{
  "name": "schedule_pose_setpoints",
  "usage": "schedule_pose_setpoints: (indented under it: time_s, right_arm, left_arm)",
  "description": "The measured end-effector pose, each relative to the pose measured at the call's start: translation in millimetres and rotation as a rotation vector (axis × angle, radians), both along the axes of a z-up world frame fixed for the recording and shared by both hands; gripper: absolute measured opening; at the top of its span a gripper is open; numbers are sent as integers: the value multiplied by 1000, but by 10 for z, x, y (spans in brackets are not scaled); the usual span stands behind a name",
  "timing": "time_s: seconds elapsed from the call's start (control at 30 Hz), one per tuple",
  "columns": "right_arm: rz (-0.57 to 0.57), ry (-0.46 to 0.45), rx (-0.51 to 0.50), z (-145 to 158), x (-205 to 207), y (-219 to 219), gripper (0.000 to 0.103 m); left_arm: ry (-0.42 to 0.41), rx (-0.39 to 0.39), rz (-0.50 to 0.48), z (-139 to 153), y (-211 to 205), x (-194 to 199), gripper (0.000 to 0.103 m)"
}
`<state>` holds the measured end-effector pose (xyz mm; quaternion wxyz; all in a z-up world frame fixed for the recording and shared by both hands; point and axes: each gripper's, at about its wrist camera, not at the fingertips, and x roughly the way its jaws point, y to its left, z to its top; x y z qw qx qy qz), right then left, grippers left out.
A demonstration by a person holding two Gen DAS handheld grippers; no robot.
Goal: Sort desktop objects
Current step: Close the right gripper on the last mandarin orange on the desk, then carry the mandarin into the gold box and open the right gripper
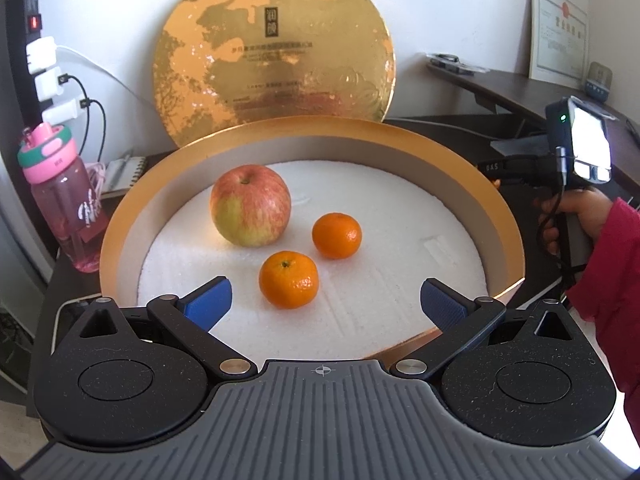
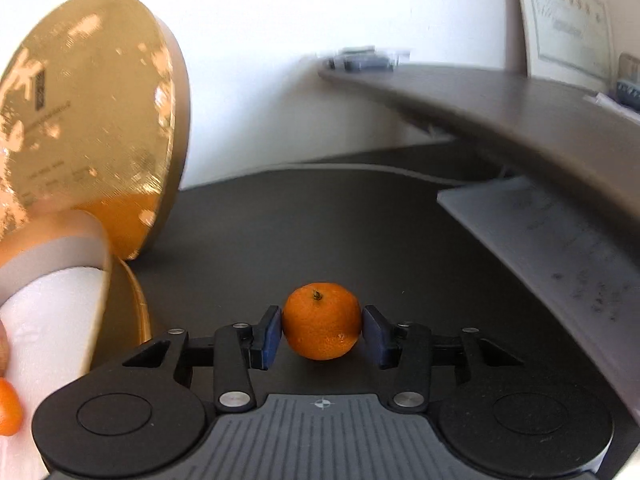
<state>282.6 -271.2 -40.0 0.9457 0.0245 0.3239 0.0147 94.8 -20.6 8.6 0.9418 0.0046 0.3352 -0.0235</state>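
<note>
Tangerine [image 2: 321, 321] sat on the dark desk [image 2: 320, 220], pinched between the right gripper [image 2: 321, 330] pads. Left gripper [image 1: 326, 306] hung wide open, empty, over the round gold box [image 1: 120, 216]; another tangerine [image 2: 8, 408] was cut off at the right view's edge.

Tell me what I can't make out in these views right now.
- Right tongs around the tangerine: the right wrist view doesn't settle whether the pads press it.
- Framed certificate: print too small.
- Box near wall: hidden behind the left tongs.
- Gold lid: lettering blurred, cut off by the picture's left edge.
</note>
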Motion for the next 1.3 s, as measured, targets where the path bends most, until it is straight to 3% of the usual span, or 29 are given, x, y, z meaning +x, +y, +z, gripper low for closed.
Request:
schedule_pose_setpoints:
  time_s: [0.17, 0.3, 0.4, 0.53, 0.83, 1.13, 1.2, 1.27, 1.3]
  right_arm:
    - [103, -89, 29, 451, -482, 213, 44]
    - [280, -108, 67, 722, -931, 599, 44]
    - [393, -48, 65, 713, -1127, 912, 44]
    - [463, 51, 6, 550, -1261, 1244, 44]
    - [474, 213, -93, 271, -1206, 1633, 44]
    - [449, 231, -150, 208, -1164, 1798, 45]
    - [448, 226, -152, 217, -1200, 1806, 50]
    - [448, 216, -147, 243, -1245, 1796, 64]
    - [447, 210, -144, 256, -1268, 1791, 65]
  left_arm:
    - [-22, -3, -21, 25, 21, -171, 103]
    - [-31, -9, -28, 21, 69, -323, 103]
    - [-36, -13, -22, 8, 140, -430, 103]
    - [-40, -32, -5, -5, 278, -540, 103]
    - [-38, -69, 14, -80, 505, -701, 103]
    - [-30, -89, 22, -121, 601, -744, 103]
    - [-31, -90, 24, -123, 608, -758, 103]
    - [-28, -92, 28, -126, 609, -763, 103]
    - [-26, -93, 29, -128, 607, -766, 103]
